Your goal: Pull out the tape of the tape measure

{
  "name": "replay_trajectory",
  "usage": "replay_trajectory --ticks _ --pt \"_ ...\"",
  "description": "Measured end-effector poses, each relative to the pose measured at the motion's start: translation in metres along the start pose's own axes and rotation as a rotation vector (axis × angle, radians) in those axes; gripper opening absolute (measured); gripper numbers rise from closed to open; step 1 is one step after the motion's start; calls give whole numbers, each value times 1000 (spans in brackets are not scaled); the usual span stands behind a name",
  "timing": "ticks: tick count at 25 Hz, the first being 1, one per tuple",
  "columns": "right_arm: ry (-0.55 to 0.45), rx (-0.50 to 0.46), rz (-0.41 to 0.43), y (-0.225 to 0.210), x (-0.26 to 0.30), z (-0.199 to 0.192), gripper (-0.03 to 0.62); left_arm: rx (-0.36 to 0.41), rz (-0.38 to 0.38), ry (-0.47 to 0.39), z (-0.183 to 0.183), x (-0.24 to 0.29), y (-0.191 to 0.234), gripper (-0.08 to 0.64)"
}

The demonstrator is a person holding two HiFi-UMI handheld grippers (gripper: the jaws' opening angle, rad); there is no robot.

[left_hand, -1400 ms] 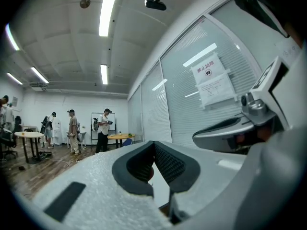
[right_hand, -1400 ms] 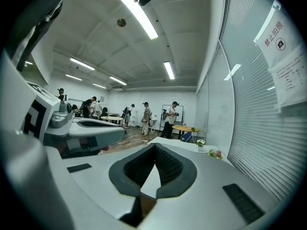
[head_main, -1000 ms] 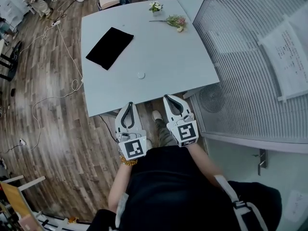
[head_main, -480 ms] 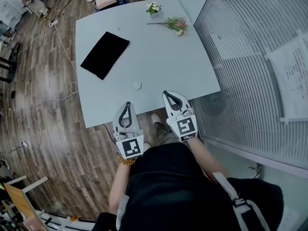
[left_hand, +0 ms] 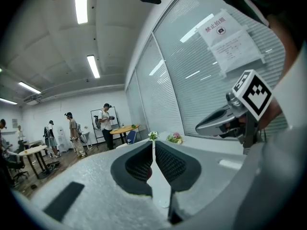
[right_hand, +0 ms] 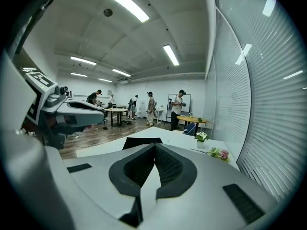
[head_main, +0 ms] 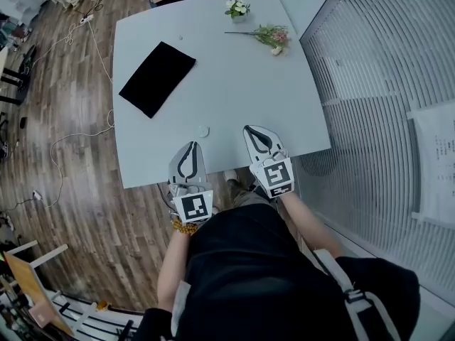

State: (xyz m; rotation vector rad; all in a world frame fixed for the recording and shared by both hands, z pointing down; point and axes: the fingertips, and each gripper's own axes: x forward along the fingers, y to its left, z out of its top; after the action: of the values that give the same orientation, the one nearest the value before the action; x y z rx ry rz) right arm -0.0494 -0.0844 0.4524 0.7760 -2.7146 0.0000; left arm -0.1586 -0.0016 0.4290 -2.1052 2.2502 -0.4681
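Head view first: the person is standing at the near edge of a pale table (head_main: 234, 84) with both claws held out over that edge, side by side and pointing across the top. The tape measure (head_main: 204, 131), a small round white thing, sits on the table near that edge, a little beyond the tips and between the two claws, nearer the left one and touching neither. No tape is pulled out as far as I can see. The left gripper (head_main: 190, 148) has its tip just beside the table's near edge. In the left gripper view its jaws have just been cracking open, so there's only a thin sliver of light between the tips, with nothing in it. The right gripper (head_main: 251, 129) reaches a bit farther over the tabletop, and in the right gripper view its jaws are pressed together at the tips and pinch nothing. Farther back on the table there's a black mat (head_main: 157, 79) lying at an angle on the left side. A little white flower pot (head_main: 237, 8) stands at the far edge, and a pink flower sprig (head_main: 269, 34) lies just to its right. The floor (head_main: 71, 176) is wood with a white cable (head_main: 71, 137) trailing over it, and slatted blinds (head_main: 384, 84) run along the right.
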Motion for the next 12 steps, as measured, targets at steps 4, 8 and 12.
replay_trajectory --ticks 4,8,12 --pt "29 -19 55 -17 19 -20 0 15 14 39 -20 23 -7 35" --pt "67 -19 70 -25 33 -35 0 27 -11 81 -43 36 -11 59" --pt "98 -5 73 -27 43 -43 0 10 -73 156 -82 53 -19 85"
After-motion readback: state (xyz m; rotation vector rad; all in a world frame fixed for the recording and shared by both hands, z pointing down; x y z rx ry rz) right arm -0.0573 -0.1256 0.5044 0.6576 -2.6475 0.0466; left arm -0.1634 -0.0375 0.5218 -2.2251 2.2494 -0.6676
